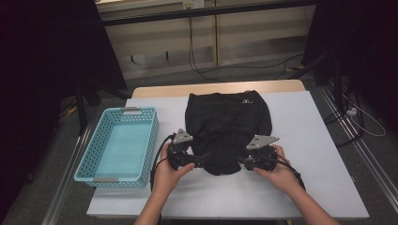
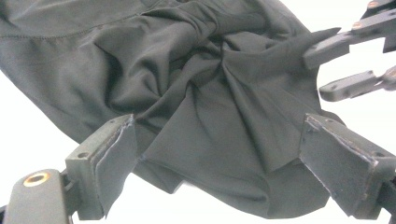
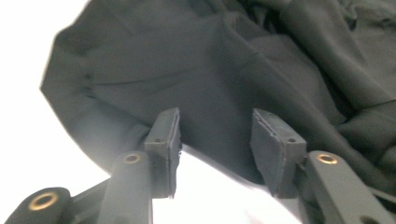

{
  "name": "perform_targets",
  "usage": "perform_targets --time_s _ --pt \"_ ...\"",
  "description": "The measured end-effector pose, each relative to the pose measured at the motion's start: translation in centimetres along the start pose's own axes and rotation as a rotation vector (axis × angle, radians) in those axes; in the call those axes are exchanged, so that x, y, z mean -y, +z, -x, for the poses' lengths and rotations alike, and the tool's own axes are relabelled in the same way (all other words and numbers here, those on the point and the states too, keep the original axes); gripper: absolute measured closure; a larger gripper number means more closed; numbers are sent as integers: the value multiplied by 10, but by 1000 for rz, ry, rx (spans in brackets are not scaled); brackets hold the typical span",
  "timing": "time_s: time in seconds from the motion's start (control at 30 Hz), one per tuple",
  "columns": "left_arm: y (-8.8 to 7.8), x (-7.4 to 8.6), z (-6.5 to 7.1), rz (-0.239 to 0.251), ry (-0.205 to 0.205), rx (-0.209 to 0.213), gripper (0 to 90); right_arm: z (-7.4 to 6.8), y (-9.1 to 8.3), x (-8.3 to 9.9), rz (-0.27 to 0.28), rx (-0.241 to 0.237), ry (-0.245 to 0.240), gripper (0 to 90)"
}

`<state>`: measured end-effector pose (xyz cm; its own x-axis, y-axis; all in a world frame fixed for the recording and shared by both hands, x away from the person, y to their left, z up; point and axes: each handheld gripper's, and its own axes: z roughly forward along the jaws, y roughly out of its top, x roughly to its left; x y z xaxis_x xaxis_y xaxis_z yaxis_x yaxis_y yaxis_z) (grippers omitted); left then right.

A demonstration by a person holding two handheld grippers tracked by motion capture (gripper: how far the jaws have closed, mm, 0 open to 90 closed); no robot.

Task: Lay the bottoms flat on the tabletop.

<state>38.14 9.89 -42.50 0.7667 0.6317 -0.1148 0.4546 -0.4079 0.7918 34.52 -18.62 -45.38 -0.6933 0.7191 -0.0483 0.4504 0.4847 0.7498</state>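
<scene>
A crumpled black garment lies on the white table top, its near end bunched between the two hand-held grippers. My left gripper points right at the bunched cloth. Its jaws stand wide apart, and folds of the garment lie between them. My right gripper points left at the same bunch from the other side. Its jaws are parted, with the garment's rounded edge just beyond the tips. The right gripper's jaws also show in the left gripper view, beside the cloth.
An empty light-blue perforated basket stands at the table's left edge. Bare white table lies to the right of the garment and along the near edge. Beyond the table are a dark floor, cables and a wooden cabinet.
</scene>
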Motion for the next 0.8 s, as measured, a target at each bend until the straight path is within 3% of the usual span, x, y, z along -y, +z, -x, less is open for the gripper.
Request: perform_targets --time_s 0.07,0.1,0.17,0.27,0.57,0.67,0.8 --pt "0 0 0 0 -1 1 121 1 7 1 -14 -4 14 516" --pt "0 0 0 0 -2 1 121 2 9 2 1 -3 26 560" --pt "0 1 0 -3 1 1 121 3 9 0 6 4 5 860" --pt "-1 1 -1 -5 1 0 121 7 5 -1 22 -7 32 874" --pt "0 -1 2 2 0 7 121 14 -39 -9 127 -12 71 878" --pt "2 -2 4 1 7 14 122 15 -41 -10 138 -3 81 877" --pt "5 -2 8 -2 6 29 121 19 -30 -13 148 11 104 877"
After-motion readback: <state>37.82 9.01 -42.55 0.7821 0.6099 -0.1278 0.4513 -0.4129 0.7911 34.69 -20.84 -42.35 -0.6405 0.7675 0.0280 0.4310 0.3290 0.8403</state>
